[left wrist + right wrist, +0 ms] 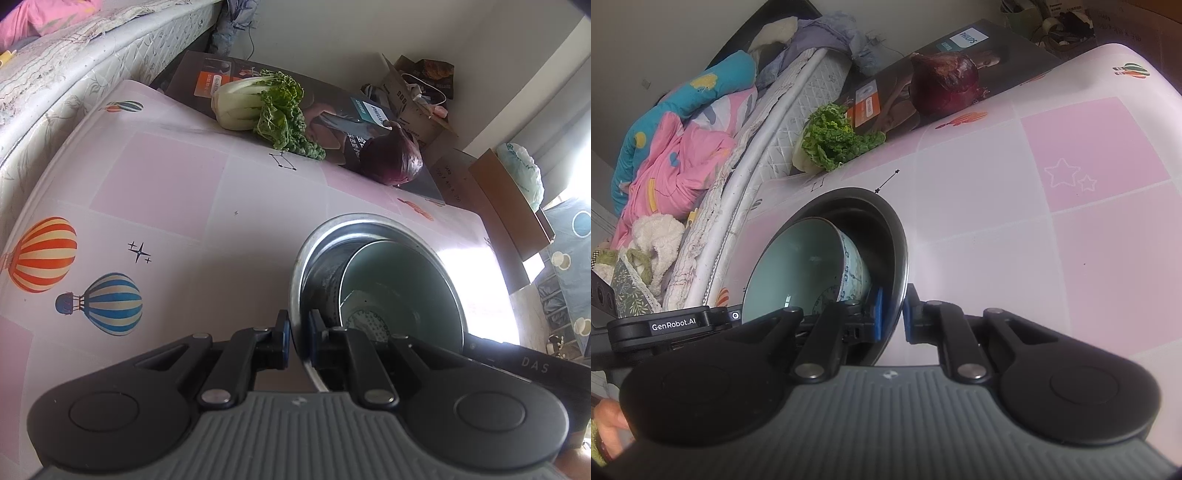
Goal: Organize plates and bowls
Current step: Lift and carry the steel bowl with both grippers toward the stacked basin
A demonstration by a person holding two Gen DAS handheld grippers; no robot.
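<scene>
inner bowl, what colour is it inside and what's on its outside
Pale green inside; the bowl has a white outside with blue patterning. Best seen from the right wrist.

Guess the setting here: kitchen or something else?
Probably a bedroom used as a makeshift kitchen: a mattress with bedding beside the table, which carries cabbage and a metal bowl.

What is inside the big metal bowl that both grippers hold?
Inside the big metal bowl sits a pale green ceramic bowl, patterned blue and white outside. It looks empty. The metal bowl's bottom beneath it is covered, so anything there cannot be seen.
</scene>
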